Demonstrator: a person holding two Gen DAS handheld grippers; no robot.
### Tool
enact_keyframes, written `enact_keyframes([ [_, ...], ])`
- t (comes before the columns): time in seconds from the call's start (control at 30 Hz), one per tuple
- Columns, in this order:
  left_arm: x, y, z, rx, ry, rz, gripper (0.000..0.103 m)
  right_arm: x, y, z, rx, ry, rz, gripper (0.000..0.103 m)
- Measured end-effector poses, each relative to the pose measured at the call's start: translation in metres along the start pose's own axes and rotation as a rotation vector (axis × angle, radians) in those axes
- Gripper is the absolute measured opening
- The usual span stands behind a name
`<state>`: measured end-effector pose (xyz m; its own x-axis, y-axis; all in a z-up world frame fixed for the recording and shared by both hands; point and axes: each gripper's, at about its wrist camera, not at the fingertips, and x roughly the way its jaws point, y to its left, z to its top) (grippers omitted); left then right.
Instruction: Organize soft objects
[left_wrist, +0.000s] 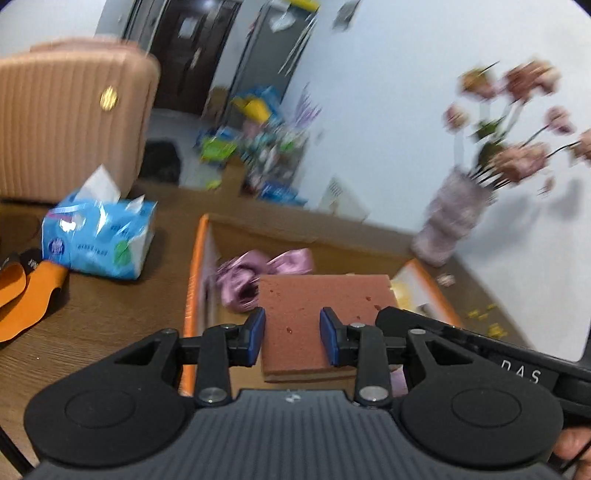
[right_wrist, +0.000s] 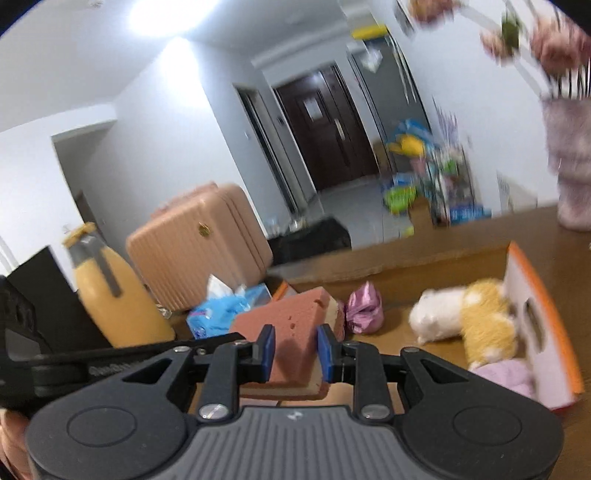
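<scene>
A reddish-pink sponge (left_wrist: 317, 314) with a tan underside hangs over an open cardboard box (left_wrist: 194, 280) with orange edges. My left gripper (left_wrist: 292, 338) is shut on the sponge's near end, its blue pads (left_wrist: 256, 336) pressing on it. My right gripper (right_wrist: 295, 352) is shut on the same sponge (right_wrist: 291, 332) from another side. Inside the box lie a purple satin item (left_wrist: 255, 273), a white and yellow plush toy (right_wrist: 469, 317) and a pink cloth (right_wrist: 506, 373).
A blue tissue pack (left_wrist: 98, 240) and orange straps (left_wrist: 26, 295) lie on the wooden table (left_wrist: 110, 317) left of the box. A pink suitcase (left_wrist: 70, 125) stands behind, a vase of flowers (left_wrist: 450, 218) at the right, an orange bottle (right_wrist: 118, 295) at the left.
</scene>
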<state>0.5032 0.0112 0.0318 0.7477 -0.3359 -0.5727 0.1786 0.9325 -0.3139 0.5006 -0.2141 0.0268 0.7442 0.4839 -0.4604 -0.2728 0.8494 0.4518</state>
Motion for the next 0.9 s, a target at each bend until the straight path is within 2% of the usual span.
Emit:
enact_keyframes([
  [0.13,0.026,0.013,-0.010,0.028,0.066,0.050,0.033,0.038,-0.008,-0.015,0.012,0.079,-0.039,0.025],
  [0.27,0.027,0.014,-0.018,0.068,0.060,0.056,0.037,0.048,-0.014,-0.025,0.033,0.109,-0.047,0.027],
  [0.33,0.025,0.013,-0.022,0.088,0.047,0.067,0.044,0.049,-0.014,-0.027,0.034,0.117,-0.050,0.027],
  [0.4,0.021,0.011,-0.023,0.095,0.035,0.077,0.049,0.048,-0.013,-0.028,0.026,0.121,-0.054,0.030],
  [0.47,0.015,0.010,-0.021,0.096,0.029,0.085,0.050,0.042,-0.012,-0.026,0.031,0.117,-0.055,0.035],
  [0.57,-0.002,0.008,-0.017,0.093,0.006,0.097,0.051,0.026,-0.009,-0.021,0.030,0.090,-0.047,0.035],
  [0.67,-0.030,0.002,-0.010,0.109,-0.049,0.107,0.055,-0.002,-0.002,-0.011,0.000,0.033,-0.052,0.036],
  [0.77,-0.062,-0.006,-0.005,0.119,-0.107,0.089,0.068,-0.037,0.007,-0.002,-0.041,-0.036,-0.065,0.045],
  [0.9,-0.105,-0.021,-0.012,0.172,-0.190,0.106,0.077,-0.088,0.015,0.003,-0.123,-0.115,-0.081,0.056],
])
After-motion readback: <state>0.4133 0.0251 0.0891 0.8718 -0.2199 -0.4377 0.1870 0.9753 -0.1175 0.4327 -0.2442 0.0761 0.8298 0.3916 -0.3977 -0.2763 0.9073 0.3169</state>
